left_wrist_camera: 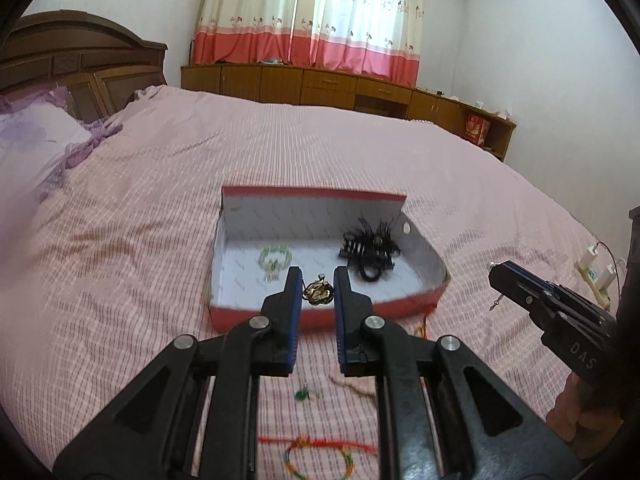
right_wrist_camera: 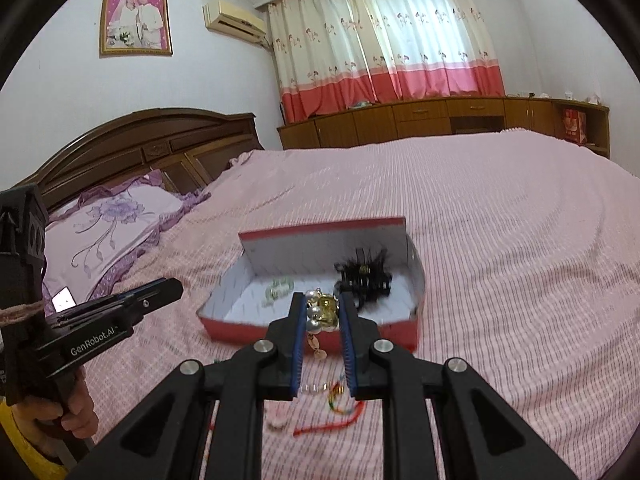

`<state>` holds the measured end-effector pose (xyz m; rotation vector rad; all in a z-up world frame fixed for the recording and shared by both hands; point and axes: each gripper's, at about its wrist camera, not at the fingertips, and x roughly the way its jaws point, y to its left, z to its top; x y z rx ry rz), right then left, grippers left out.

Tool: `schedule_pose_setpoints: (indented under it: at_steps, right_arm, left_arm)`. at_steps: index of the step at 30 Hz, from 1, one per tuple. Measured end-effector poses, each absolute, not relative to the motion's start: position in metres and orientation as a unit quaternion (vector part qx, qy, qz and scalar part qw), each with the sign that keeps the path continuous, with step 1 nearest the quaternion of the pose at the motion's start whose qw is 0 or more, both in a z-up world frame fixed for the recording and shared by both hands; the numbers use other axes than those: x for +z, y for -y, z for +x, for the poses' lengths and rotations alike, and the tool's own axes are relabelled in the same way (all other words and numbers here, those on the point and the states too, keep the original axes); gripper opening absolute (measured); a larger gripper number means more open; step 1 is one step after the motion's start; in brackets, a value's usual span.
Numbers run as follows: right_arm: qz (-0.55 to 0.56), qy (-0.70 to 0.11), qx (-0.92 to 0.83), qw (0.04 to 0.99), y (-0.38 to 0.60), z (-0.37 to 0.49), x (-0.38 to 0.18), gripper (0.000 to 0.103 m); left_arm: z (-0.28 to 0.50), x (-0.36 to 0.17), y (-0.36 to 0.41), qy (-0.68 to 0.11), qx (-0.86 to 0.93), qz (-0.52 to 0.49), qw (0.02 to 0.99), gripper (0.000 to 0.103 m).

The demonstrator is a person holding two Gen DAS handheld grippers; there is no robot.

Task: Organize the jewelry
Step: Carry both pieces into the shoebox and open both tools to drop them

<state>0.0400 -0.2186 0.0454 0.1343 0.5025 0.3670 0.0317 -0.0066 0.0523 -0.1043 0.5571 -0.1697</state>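
Pinching a gold filigree pendant (left_wrist_camera: 318, 293), the left gripper (left_wrist_camera: 317, 280) nears the right gripper (right_wrist_camera: 323, 312) clamping knobbly pearls (right_wrist_camera: 316, 312).

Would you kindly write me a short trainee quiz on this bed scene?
1. True or false: the left gripper holds a small gold brooch.
2. What does the right gripper hold: A) pearl-and-gold ornament, B) green bracelet, C) nothing?
3. Which dark item lies in the open red cardboard box?

Key: 1 true; 2 A; 3 the black feathered hair clip.
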Motion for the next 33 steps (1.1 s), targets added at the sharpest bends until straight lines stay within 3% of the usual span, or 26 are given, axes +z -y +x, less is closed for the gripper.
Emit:
schedule_pose_setpoints:
  at_steps: [15,33]
  right_arm:
    - [0.068,-0.236,0.16,0.956,0.209,0.107,0.043,0.018]
    - [0.05,-0.289,0.123,0.948,0.205,0.18,-0.013,0.018]
  left_arm:
    - [0.092,0.048,0.007,-0.244,-0.064,-0.063,0.966,0.007]
    - [0.157,-0.01,0.003,-0.293,-0.041,-0.065,0.953,0.007]
